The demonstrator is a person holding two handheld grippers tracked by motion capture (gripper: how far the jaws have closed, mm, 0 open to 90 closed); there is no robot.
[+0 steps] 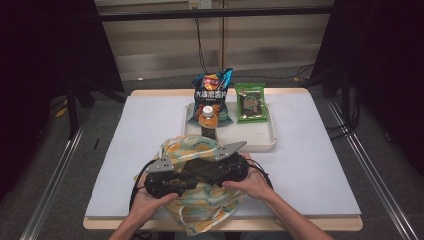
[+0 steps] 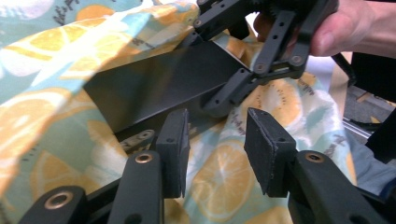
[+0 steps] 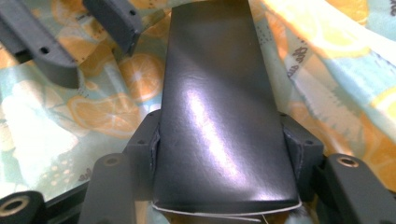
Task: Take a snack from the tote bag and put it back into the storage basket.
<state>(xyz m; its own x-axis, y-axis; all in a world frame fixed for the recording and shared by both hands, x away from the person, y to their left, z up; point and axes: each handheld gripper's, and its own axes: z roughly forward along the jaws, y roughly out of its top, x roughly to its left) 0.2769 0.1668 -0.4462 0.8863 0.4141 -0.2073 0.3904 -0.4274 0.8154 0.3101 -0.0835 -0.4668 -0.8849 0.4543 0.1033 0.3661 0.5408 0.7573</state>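
Note:
A cloth bag (image 1: pixel 200 202) printed with orange slices lies at the table's front edge. A flat black box (image 1: pixel 202 167) rests in its mouth. My right gripper (image 3: pixel 224 144) is shut on the box (image 3: pixel 215 93), one pad on each long side. In the left gripper view the box (image 2: pixel 159 88) slants into the bag (image 2: pixel 56 70) with the right gripper (image 2: pixel 261 56) clamped on its end. My left gripper (image 2: pixel 217 149) stands open just over the fabric, nothing pinched between its pads. Both grippers (image 1: pixel 192 175) (image 1: pixel 215 170) meet over the bag, and the left one's jaws (image 3: pixel 93 56) hang beside the box.
A white tray (image 1: pixel 260 142) behind the bag holds a blue chip bag (image 1: pixel 212 95), a green snack packet (image 1: pixel 250 102) and an orange-capped bottle (image 1: pixel 208 122). The bottle stands close behind the bag. The pale table mat (image 1: pixel 310 165) stretches to both sides.

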